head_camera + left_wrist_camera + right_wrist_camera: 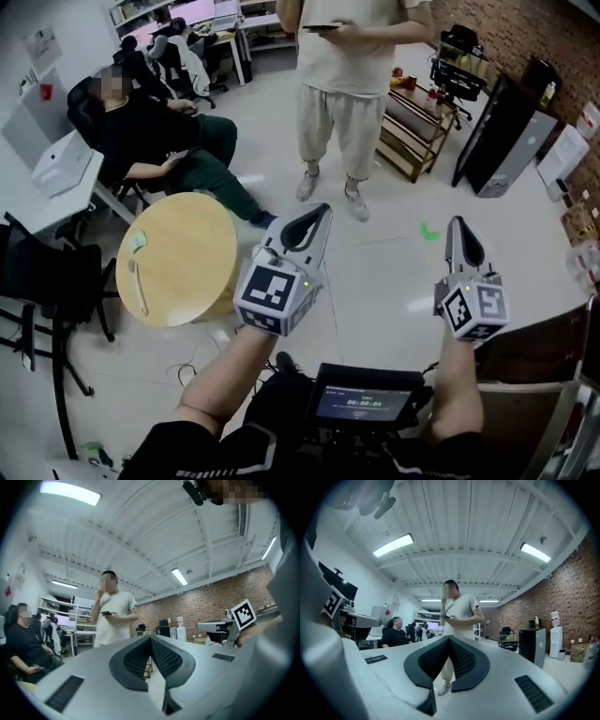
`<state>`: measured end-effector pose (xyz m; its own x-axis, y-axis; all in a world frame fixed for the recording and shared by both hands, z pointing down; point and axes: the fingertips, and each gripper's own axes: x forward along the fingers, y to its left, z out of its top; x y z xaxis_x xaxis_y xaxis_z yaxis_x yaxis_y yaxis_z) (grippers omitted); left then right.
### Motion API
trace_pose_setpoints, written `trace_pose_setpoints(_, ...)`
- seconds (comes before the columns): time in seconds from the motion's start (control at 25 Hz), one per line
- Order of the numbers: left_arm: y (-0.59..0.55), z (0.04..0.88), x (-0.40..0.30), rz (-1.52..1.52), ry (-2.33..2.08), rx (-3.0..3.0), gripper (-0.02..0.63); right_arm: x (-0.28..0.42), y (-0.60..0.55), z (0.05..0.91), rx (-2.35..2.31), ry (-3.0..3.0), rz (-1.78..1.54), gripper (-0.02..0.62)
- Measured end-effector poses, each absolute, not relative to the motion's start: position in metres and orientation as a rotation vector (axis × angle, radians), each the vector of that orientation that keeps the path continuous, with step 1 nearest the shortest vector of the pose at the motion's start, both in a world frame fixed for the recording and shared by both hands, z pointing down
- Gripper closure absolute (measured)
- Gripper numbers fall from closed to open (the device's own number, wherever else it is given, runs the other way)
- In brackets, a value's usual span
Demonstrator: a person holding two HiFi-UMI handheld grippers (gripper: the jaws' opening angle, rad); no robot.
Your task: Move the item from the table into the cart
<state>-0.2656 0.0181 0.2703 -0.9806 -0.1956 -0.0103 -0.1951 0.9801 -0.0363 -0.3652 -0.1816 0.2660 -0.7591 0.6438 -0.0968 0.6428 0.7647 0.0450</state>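
**both tongs empty, item on the round table**

my left tongs (322,214) are pressed together at the tips with nothing between them. the left gripper view shows the two dark ribbed pads (161,658) meeting over open room. my right tongs (457,225) are pressed together the same way and also hold nothing. their pads (464,660) meet in front of a standing person (457,613). both tongs are held out level above the floor, side by side and well apart. the left ones are tilted toward the right, and the right ones point straight ahead. each carries its marker cube, left (277,295) and right (473,309), just ahead of my forearms. a small screen (364,403) sits against my chest below them.

the round wooden table (187,272) stands to the left of the left tongs, well apart from them. near its left edge lies a small green item (139,242), and just below that a long pale utensil (139,286). i cannot tell which of the two is the task's item. both rest on the tabletop, and neither tongs touch them.

a seated person (159,141) in dark clothes is behind the table. the standing person holds a phone ahead of me. to that person's right, near the brick wall (497,37), is a low wooden rack with shelves (412,136). i cannot tell whether it is the cart. a green mark (429,232) sits on the floor between the two tongs.
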Motion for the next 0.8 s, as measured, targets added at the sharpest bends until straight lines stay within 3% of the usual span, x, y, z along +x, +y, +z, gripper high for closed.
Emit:
trace_pose_setpoints(0.44,0.354,0.259,-0.101,-0.062,3.039,0.379,0.6,-0.293,0.183,0.252,1.503,2.582,0.031,0.595)
trace_pose_setpoints(0.8,0.533,0.275,0.02,-0.082,2.93,0.971,0.6,-0.23,0.407,0.274,1.943,2.344,-0.013,0.595)
